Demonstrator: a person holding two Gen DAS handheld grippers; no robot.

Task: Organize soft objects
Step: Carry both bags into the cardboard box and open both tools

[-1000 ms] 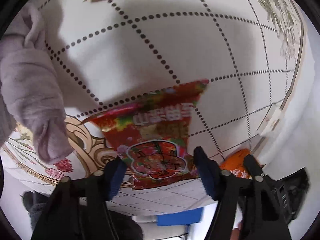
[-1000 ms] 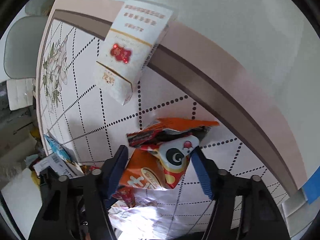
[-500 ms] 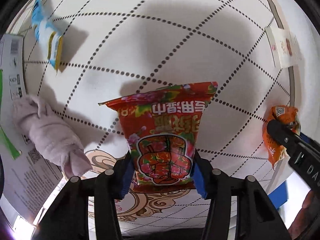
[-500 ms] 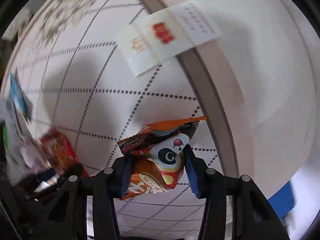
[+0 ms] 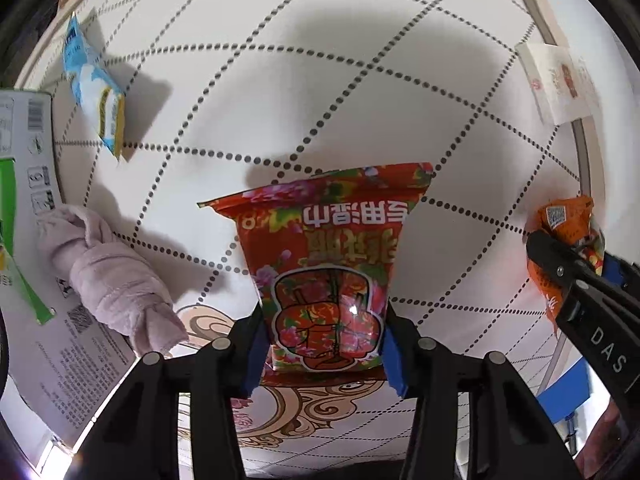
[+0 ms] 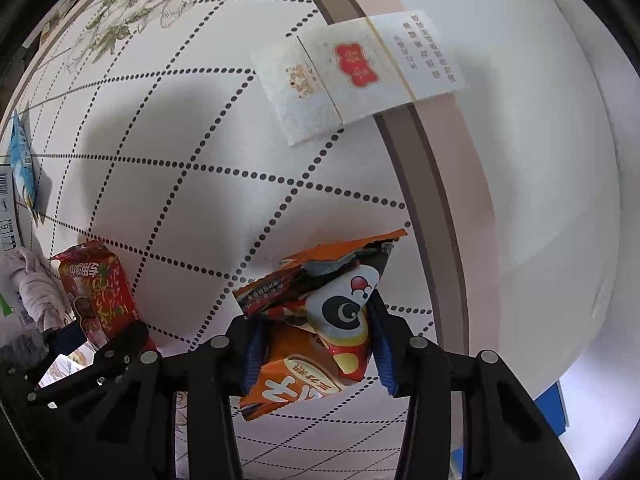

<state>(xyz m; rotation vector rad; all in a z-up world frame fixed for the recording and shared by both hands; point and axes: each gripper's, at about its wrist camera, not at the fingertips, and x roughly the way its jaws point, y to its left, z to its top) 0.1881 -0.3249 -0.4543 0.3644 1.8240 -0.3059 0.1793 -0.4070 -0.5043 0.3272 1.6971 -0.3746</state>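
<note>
My left gripper (image 5: 323,344) is shut on a red flowered snack bag (image 5: 328,264) and holds it above the white dotted tablecloth (image 5: 280,80). The same red bag shows at the left of the right wrist view (image 6: 98,292). My right gripper (image 6: 314,344) is shut on an orange snack bag with a panda face (image 6: 320,320), also lifted off the cloth. That orange bag shows at the right edge of the left wrist view (image 5: 564,232). A rolled pink towel (image 5: 112,280) lies at the left, partly on a cardboard box.
A blue and yellow packet (image 5: 96,88) lies far left on the cloth. A white tissue pack with a red emblem (image 6: 356,80) lies across the cloth's brown border. A printed cardboard box (image 5: 24,200) sits at the left edge. A blue object (image 6: 556,404) shows beyond the table edge.
Both grippers closed on their bags and lifted them. The views pulled back from the cloth, so more of the table shows now.
</note>
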